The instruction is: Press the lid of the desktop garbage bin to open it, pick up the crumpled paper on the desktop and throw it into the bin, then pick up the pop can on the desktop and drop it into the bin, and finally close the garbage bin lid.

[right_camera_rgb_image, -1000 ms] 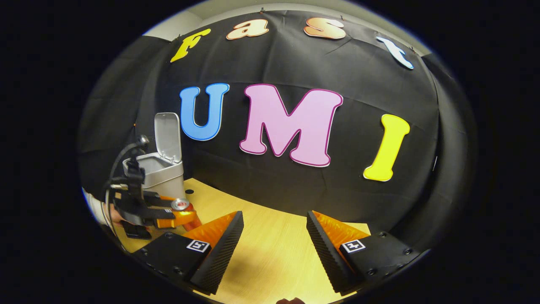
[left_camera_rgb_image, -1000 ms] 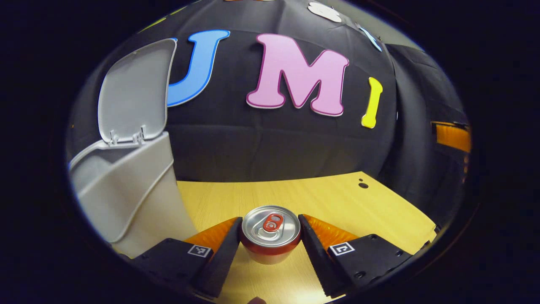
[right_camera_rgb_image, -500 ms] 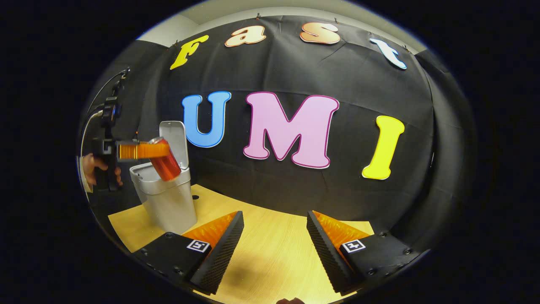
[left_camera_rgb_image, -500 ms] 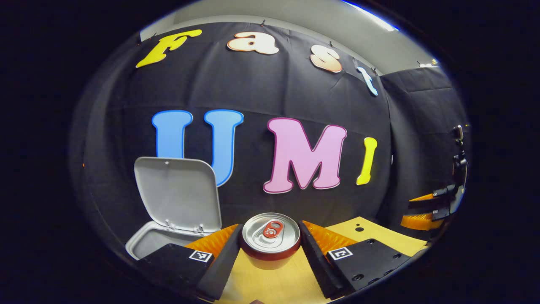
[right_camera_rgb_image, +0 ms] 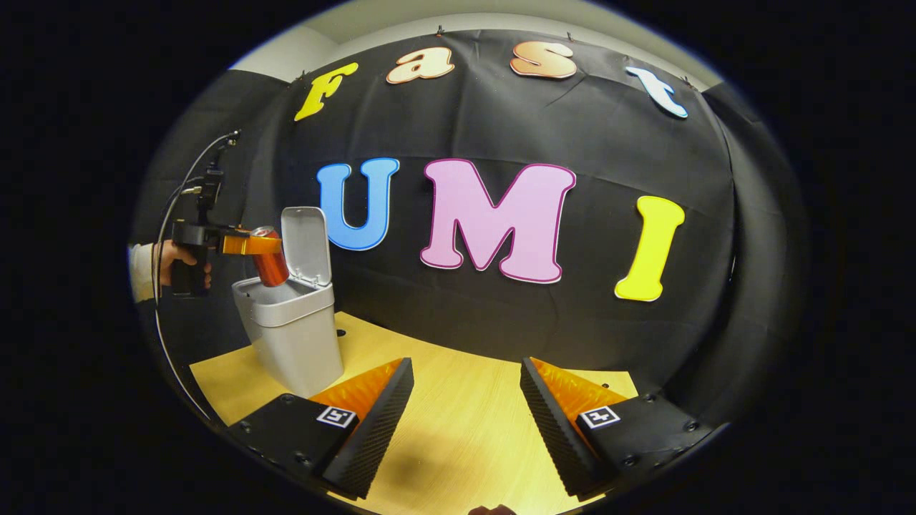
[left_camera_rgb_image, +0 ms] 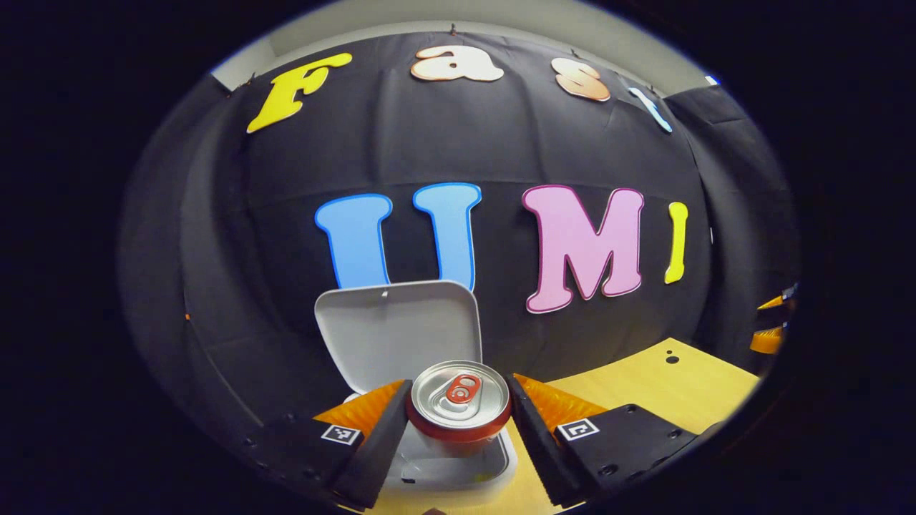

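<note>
The left hand-held gripper clamps the pop can between both fingers, directly above the open mouth of the grey desktop garbage bin. The bin's lid stands raised behind the can. In the right gripper view the can hangs tilted just over the bin, held by a hand to the bin's left. The right hand-held gripper has its fingers spread wide with nothing between them, above the wooden surface, well apart from the bin.
</note>
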The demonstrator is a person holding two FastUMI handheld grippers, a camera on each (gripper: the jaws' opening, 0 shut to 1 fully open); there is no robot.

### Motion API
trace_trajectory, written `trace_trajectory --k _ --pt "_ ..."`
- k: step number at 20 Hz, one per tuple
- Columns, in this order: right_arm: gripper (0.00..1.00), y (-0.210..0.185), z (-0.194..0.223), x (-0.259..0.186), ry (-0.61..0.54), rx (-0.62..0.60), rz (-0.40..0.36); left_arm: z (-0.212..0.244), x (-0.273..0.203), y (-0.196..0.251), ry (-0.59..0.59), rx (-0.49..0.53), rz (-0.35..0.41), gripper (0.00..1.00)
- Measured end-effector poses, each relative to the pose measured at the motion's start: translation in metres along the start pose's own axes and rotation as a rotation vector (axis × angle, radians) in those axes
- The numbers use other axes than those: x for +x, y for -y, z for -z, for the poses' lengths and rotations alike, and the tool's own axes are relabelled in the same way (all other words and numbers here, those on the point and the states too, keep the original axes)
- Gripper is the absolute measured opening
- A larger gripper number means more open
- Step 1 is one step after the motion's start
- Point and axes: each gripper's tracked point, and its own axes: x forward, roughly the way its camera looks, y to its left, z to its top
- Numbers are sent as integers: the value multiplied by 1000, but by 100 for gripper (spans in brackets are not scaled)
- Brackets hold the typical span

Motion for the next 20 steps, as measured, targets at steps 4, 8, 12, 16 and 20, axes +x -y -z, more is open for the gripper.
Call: trace_trajectory --k 4,8,12,16,20 --pt "97 6 7 -4 -20 14 8 46 12 -32 -123 -11 -76 84" --pt "97 8 14 -10 -41 23 1 81 17 -53 -219 -64 -138 87" --pt "97 11 20 -13 -55 13 1 80 10 -58 -218 -52 -173 95" --pt "97 12 24 -13 -63 34 -3 55 9 -48 -169 -13 -147 95" --pt "97 13 24 -13 -57 49 -8 17 17 -34 -95 47 -98 94"
